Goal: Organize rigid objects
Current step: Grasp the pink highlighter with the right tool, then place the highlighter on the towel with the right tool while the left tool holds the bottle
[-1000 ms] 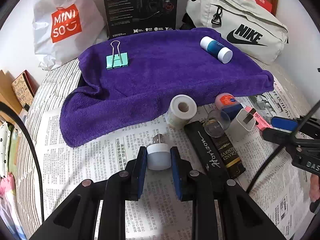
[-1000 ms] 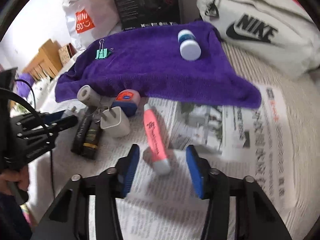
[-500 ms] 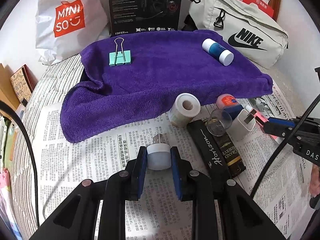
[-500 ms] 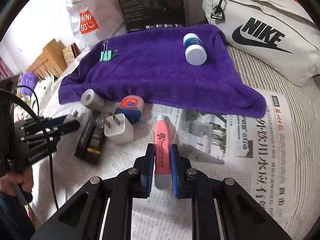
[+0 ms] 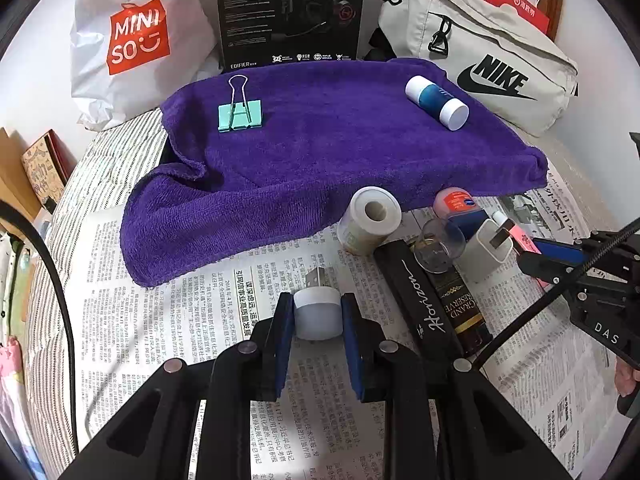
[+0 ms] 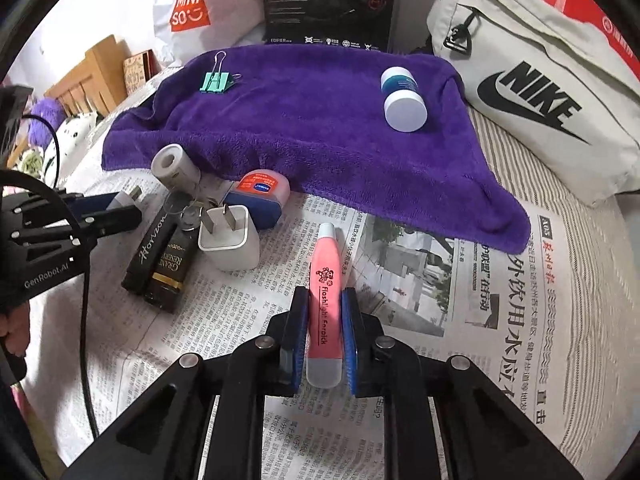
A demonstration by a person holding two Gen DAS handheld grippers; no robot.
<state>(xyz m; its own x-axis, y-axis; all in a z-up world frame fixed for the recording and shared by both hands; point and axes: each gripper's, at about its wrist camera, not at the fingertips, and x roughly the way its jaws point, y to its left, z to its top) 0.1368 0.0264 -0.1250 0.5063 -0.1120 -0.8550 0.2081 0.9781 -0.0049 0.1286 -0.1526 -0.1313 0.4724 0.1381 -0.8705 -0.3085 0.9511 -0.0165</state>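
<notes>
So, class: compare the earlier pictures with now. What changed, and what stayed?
The right gripper closed its fingers onto the pink pen lying on the newspaper. The left gripper kept holding the small white USB light. Everything on the purple towel stayed put.

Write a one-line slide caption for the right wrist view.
Right tool shut on a pink flashlight earpick above newspaper, purple towel beyond.

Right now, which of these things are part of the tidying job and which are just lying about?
Job: pink flashlight earpick in right gripper; small USB light in left gripper; purple towel; binder clip; blue bottle.
Lying about: Miniso bag; Nike bag.
</notes>
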